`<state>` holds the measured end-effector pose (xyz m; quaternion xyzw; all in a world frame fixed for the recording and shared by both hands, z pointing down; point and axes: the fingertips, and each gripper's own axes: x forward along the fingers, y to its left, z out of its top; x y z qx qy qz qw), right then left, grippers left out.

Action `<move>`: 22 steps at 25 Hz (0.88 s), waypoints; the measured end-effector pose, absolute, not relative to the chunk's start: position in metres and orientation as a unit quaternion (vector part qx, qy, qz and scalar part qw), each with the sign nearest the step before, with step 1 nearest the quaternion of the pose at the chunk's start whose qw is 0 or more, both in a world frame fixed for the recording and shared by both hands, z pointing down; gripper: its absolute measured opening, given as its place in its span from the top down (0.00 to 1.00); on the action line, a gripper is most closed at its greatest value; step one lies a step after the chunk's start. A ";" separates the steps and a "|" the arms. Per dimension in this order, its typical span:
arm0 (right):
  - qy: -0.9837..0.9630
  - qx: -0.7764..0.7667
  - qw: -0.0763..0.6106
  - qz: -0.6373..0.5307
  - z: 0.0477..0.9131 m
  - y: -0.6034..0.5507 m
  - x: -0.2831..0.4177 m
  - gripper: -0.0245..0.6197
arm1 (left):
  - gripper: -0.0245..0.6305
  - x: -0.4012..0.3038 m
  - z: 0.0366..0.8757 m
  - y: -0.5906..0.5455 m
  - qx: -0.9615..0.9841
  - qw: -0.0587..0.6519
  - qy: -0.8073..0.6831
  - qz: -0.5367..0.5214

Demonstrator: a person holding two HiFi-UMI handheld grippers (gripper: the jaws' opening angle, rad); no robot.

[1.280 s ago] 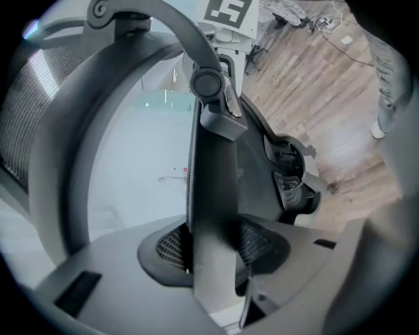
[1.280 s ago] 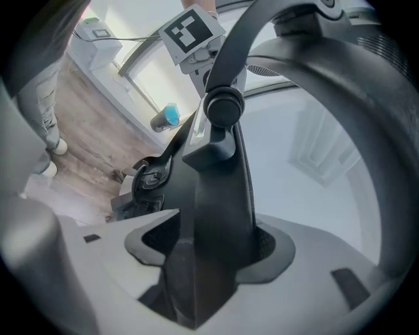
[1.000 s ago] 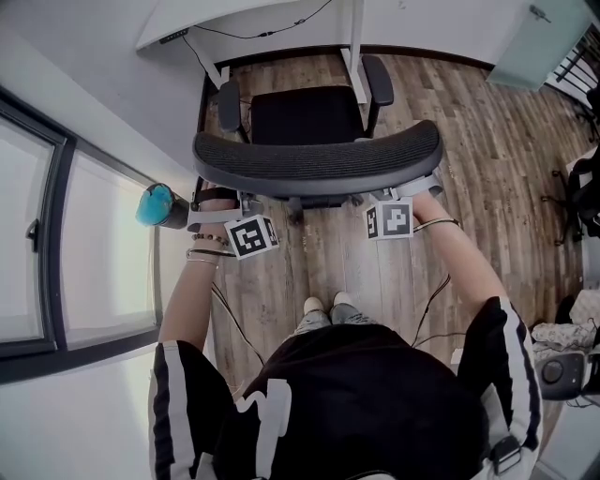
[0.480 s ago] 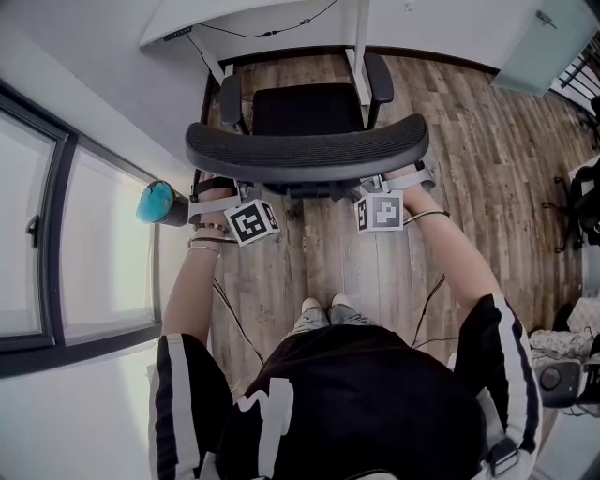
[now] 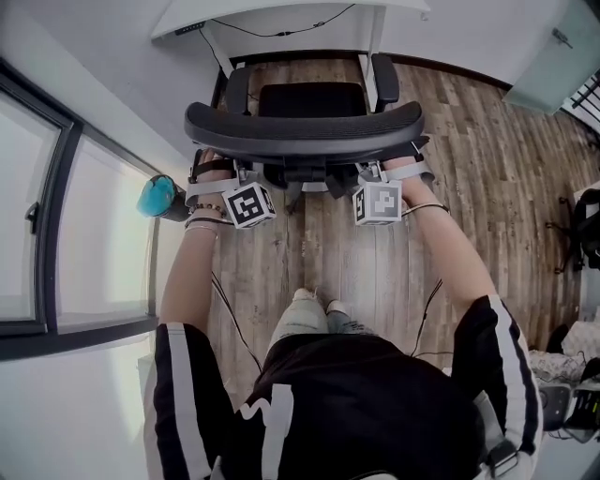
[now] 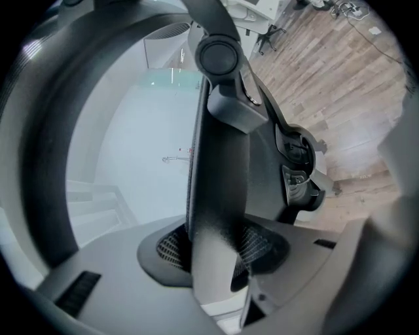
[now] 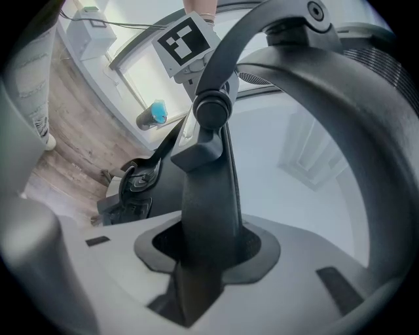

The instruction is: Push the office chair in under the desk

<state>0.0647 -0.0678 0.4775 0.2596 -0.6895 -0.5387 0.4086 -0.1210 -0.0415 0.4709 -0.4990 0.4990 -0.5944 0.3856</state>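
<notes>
In the head view, the black office chair's curved mesh backrest (image 5: 305, 131) is nearest me, and its seat (image 5: 309, 97) points at the white desk (image 5: 272, 11) at the top. Both armrests flank the desk legs. My left gripper (image 5: 246, 180) and right gripper (image 5: 373, 178) reach under the backrest from behind. In the left gripper view, a dark back-support strut (image 6: 219, 196) fills the gap between the jaws, which press on it. In the right gripper view, the other strut (image 7: 206, 222) is clamped the same way.
A blue-capped bottle (image 5: 159, 197) lies by the window wall (image 5: 56, 216) on the left. A desk leg (image 5: 377, 47) stands next to the right armrest. Cables hang under the desk. Another dark chair (image 5: 589, 225) is at the right edge on the wood floor (image 5: 487, 159).
The chair has rolled forward toward the desk, with its seat now closer under the desktop. Both grippers went forward with it, still holding the struts.
</notes>
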 end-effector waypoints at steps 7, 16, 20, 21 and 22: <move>-0.689 0.259 0.407 -0.541 0.479 -0.090 0.050 0.73 | 0.70 -0.137 0.473 -0.064 -0.494 0.373 0.502 -0.604; -0.693 0.254 0.400 -0.543 0.477 -0.118 0.043 0.73 | 0.69 -0.143 0.467 -0.088 -0.488 0.376 0.520 -0.592; -0.692 0.254 0.405 -0.541 0.474 -0.132 0.044 0.73 | 0.69 -0.143 0.466 -0.101 -0.487 0.381 0.517 -0.593; -0.692 0.254 0.406 -0.540 0.475 -0.135 0.044 0.73 | 0.69 -0.143 0.468 -0.104 -0.489 0.378 0.515 -0.594; -0.693 0.253 0.406 -0.539 0.476 -0.137 0.044 0.73 | 0.69 -0.143 0.470 -0.106 -0.490 0.376 0.515 -0.595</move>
